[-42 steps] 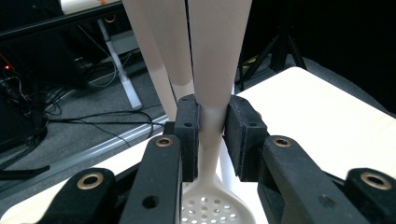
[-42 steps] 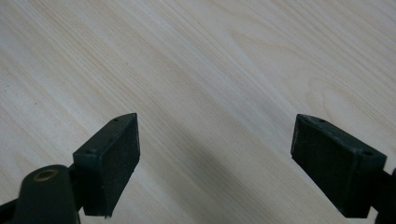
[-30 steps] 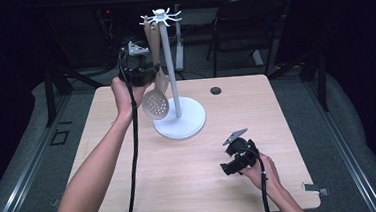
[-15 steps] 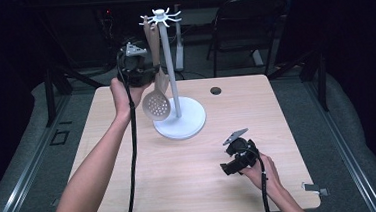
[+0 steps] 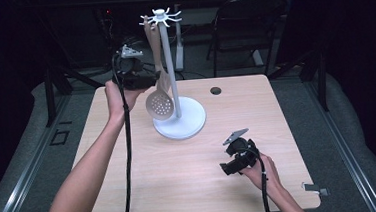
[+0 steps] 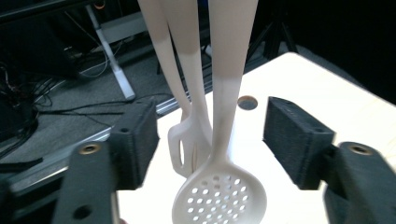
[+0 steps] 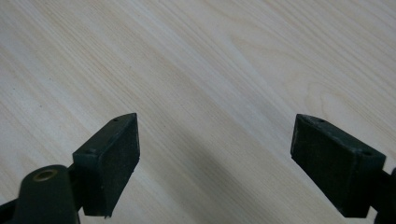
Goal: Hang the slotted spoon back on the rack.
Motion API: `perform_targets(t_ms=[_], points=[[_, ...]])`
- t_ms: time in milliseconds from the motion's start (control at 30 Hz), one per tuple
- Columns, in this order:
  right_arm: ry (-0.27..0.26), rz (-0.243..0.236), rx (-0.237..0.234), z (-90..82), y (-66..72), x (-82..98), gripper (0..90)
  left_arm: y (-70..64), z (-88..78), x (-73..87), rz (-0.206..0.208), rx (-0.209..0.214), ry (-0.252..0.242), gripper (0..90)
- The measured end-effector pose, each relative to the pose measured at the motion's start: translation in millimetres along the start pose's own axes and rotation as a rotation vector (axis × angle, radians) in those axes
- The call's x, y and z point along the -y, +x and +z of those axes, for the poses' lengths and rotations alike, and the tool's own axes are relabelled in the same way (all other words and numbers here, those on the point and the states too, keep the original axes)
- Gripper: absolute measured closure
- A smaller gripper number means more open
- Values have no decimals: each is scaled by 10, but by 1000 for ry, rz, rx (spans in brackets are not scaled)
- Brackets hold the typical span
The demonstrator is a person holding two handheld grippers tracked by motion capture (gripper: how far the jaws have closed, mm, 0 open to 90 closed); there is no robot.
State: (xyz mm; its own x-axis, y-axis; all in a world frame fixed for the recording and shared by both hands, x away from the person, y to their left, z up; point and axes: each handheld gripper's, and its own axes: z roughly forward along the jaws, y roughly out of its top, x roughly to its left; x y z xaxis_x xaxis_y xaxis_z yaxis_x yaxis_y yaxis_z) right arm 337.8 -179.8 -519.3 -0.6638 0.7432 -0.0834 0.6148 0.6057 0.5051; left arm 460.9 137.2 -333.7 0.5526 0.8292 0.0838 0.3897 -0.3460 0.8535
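One white stand point(image 5: 179, 121) holds two hanging utensils: a skimmer point(image 5: 160, 105) and, seen from the left gripper view, a slotted spatula point(image 6: 183, 151) behind it. The left gripper point(image 6: 210, 144) has just been opening (skimmer handle between the pads, untouched). The right gripper point(image 7: 215, 163) gapes wide over bare table point(image 7: 196, 60).

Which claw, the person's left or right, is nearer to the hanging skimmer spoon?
Left. The left claw is open with the skimmer spoon hanging between its jaws, untouched. The right claw sits low over the table, well away from the stand.
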Motion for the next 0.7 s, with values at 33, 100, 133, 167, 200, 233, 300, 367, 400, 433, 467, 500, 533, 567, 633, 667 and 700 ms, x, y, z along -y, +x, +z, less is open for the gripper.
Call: perform_targets(t_ms=[33,100,133,167,200,233,300,367,400,433,467,500,533,567,633,667,700], points=[[-2,-1,1,-2,-1,0,153,3,-2,12,1,-1,4,311],[-1,-4,7,-6,-3,1,153,14,-8,55,0,-3,16,279],[0,-4,7,-6,-2,1,153,19,-10,70,-1,-5,18,263],[-5,-1,8,-4,0,3,153,26,-17,83,0,-6,25,254],[5,-10,10,-13,-4,0,153,40,-28,109,1,-8,32,244],[5,-10,10,-15,-3,0,153,45,-32,126,-4,-11,31,230],[7,-12,10,-16,-4,0,153,68,-52,179,-4,-18,41,212],[9,-11,9,-17,-3,0,152,87,-67,233,-5,-20,51,196],[8,-13,10,-16,-3,0,152,98,-79,269,-2,-27,59,192],[-2,-4,4,-12,4,2,152,107,-86,301,0,-35,62,179],[-4,-4,5,-10,6,2,152,116,-91,325,0,-35,65,172],[0,-7,9,-12,5,2,152,124,-94,350,-4,-37,68,165],[7,-13,12,-15,4,-1,152,140,-99,390,-10,-38,77,161],[8,-12,13,-13,8,-1,152,151,-102,416,-10,-39,79,156],[13,-12,11,-12,11,-2,152,176,-112,483,-19,-41,89,154],[14,-13,12,-12,12,-2,152,192,-119,534,-25,-42,93,152],[13,-11,11,-12,14,-2,152,201,-124,559,-26,-43,98,150]])
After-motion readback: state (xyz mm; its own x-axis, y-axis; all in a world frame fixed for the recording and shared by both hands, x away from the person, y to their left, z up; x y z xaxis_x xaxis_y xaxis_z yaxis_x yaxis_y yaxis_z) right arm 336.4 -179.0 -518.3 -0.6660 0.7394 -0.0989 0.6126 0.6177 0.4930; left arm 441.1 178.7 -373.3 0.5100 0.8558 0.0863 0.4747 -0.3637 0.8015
